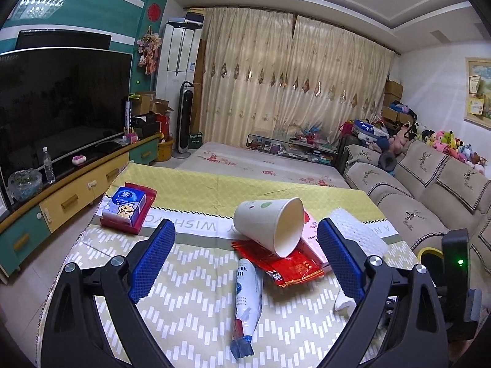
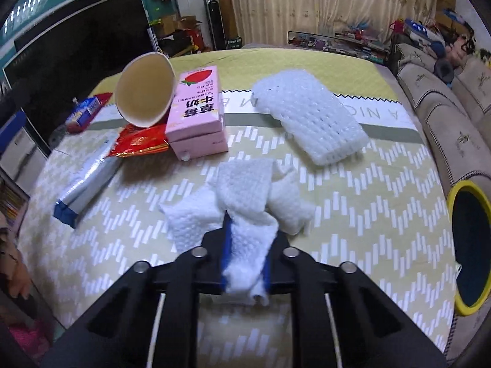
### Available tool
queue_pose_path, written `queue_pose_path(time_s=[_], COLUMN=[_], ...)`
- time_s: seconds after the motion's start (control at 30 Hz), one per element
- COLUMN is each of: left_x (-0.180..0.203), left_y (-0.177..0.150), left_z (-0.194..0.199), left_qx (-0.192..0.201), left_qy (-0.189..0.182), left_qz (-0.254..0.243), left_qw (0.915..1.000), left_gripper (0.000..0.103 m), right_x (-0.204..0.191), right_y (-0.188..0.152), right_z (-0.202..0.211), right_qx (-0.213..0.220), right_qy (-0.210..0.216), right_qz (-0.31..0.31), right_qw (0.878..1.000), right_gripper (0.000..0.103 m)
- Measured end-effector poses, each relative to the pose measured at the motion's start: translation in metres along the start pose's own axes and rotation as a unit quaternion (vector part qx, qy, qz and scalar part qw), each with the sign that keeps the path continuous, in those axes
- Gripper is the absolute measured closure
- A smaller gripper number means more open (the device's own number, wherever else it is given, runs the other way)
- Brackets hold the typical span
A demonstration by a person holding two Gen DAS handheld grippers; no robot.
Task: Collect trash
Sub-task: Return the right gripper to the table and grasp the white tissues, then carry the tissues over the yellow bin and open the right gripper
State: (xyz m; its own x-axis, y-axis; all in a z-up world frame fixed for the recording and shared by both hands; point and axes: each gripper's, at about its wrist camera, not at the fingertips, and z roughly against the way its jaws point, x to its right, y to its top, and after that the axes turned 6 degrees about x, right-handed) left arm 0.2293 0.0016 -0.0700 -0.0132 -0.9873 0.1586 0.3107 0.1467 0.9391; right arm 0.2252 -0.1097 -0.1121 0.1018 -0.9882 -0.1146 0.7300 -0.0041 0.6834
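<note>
My right gripper [image 2: 245,230] is shut on a crumpled white paper towel [image 2: 245,196] that rests on the table. My left gripper [image 1: 245,236] is open and empty, just above the table. Between its fingers lie a tipped paper cup [image 1: 270,224], a red foil wrapper [image 1: 282,263] and a white and blue tube [image 1: 247,294]. In the right wrist view the cup [image 2: 144,89] leans on a pink strawberry milk carton [image 2: 198,110], with the red wrapper [image 2: 138,142] and the tube [image 2: 89,181] to the left. A white foam net sleeve [image 2: 310,119] lies at the right.
A yellow-rimmed bin [image 2: 469,245] stands beside the table at the right, below the sofa [image 1: 429,190]. A tissue pack on a red packet [image 1: 127,208] lies at the table's far left. A TV cabinet [image 1: 61,196] runs along the left.
</note>
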Motion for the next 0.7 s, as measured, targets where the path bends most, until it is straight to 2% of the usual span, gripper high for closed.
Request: queue_pose_path(time_s=[0.27,0.5,0.7], left_x=[0.001,0.003,0.006], left_y=[-0.001,-0.002,-0.003], left_z=[0.0,0.001,-0.002], left_qx=[0.0,-0.001,-0.004], left_qy=[-0.001,-0.001,-0.001], left_qz=[0.006,0.003,-0.002], left_qw=[1.0,1.0,1.0], left_gripper=[0.011,0.011,0.011], right_x=[0.033,0.109,0.186], right_y=[0.002,-0.001,-0.012], right_z=[0.036,0.064,0.086], right_qx=[0.039,0.072,0.09], right_qy=[-0.005,-0.08,-0.162], right_qz=[-0.04,-0.098,-0.158], right_qw=[0.998,0.989,0.97], right_gripper=[0.091,0.091,0.091])
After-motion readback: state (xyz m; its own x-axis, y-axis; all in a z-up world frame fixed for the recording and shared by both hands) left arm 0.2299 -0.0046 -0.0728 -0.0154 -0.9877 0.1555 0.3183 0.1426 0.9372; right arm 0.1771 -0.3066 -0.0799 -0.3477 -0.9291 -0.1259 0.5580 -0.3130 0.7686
